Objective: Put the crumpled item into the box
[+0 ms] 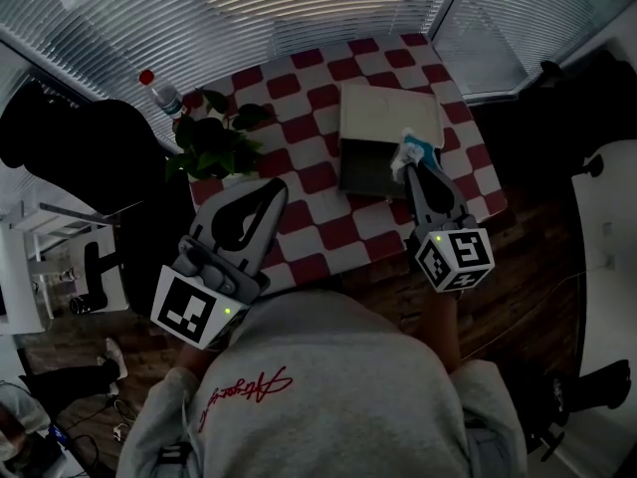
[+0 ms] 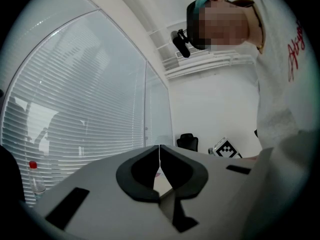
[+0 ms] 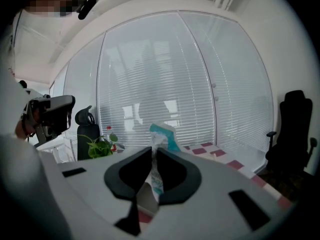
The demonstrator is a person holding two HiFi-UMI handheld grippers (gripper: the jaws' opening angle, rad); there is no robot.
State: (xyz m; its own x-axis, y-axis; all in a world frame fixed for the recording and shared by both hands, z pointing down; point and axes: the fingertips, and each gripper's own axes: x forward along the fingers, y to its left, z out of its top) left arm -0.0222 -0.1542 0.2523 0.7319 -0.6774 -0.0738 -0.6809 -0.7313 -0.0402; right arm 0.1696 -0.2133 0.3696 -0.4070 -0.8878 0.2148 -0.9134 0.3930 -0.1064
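Note:
My right gripper point(image 1: 408, 159) is shut on a crumpled white-and-teal wrapper point(image 1: 412, 148), held over the right edge of the open box point(image 1: 370, 167). In the right gripper view the crumpled wrapper point(image 3: 159, 140) sticks up from between the closed jaws of the right gripper point(image 3: 152, 151). The box's pale lid point(image 1: 388, 115) lies folded back behind it on the red-and-white checked table point(image 1: 309, 182). My left gripper point(image 1: 269, 189) is shut and empty over the table's near left edge; in its own view the left gripper point(image 2: 159, 151) points upward at the blinds.
A potted green plant point(image 1: 214, 142) stands at the table's left side, with a red-capped bottle point(image 1: 162, 93) behind it. Window blinds run along the far side. A black office chair point(image 3: 292, 129) stands to the right.

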